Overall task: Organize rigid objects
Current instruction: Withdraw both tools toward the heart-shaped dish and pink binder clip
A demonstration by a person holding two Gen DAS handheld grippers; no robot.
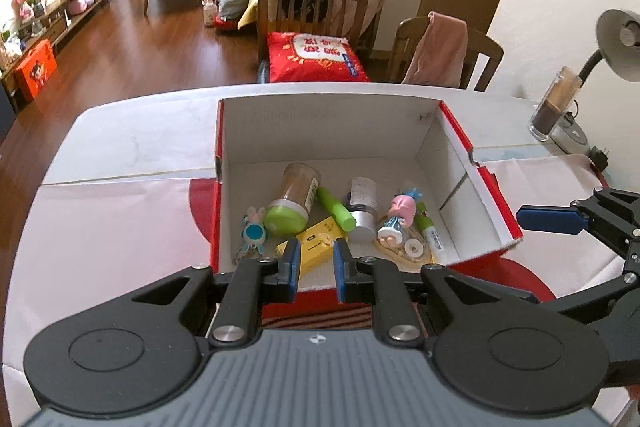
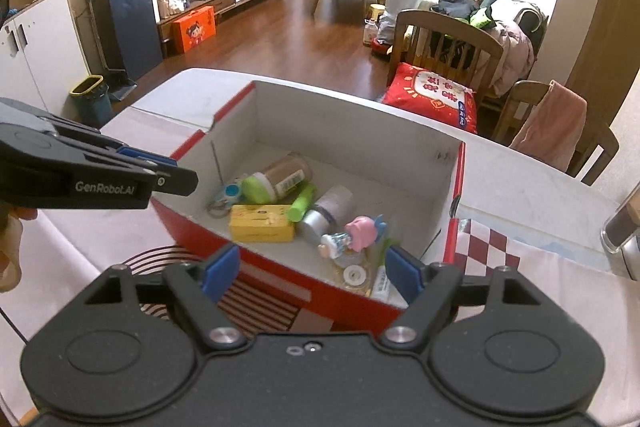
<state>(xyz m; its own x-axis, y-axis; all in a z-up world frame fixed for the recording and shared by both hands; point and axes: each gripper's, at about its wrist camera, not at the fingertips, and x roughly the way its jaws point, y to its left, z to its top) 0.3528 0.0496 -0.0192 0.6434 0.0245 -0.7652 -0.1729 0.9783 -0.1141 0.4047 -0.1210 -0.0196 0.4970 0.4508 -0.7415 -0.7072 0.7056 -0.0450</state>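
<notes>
Two tools over one red box (image 1: 486, 195) with white inner walls, standing open on the worktop (image 1: 120, 211). Left tool (image 1: 316, 263): jaws drawn in to their narrow setting, nothing between the blue pads, hanging above the box's near edge. Right tool (image 2: 314, 269): jaws spread wide, empty, above the near red wall; in the left view it shows at the right edge, beside the box.

Contents, all lying on the box floor:
- jar with green lid (image 1: 294, 199), on its side, toward the left
- green tube (image 1: 337, 209), just beside the jar
- yellow packet (image 1: 316, 245), near the front, touching the tube's end
- silver-capped bottle (image 1: 362, 207), on its side, centre
- doll with pink head (image 1: 396, 217), lying to the right of the bottle
- blue-and-white bunny trinket (image 1: 252, 233), front left corner
- white glue stick (image 1: 428, 231), along the right side

Outside the box: desk lamp (image 1: 618, 43) and a clear container (image 1: 554, 105) at the worktop's far right. Two wooden chairs behind, one with a red cushion (image 1: 316, 57)
</notes>
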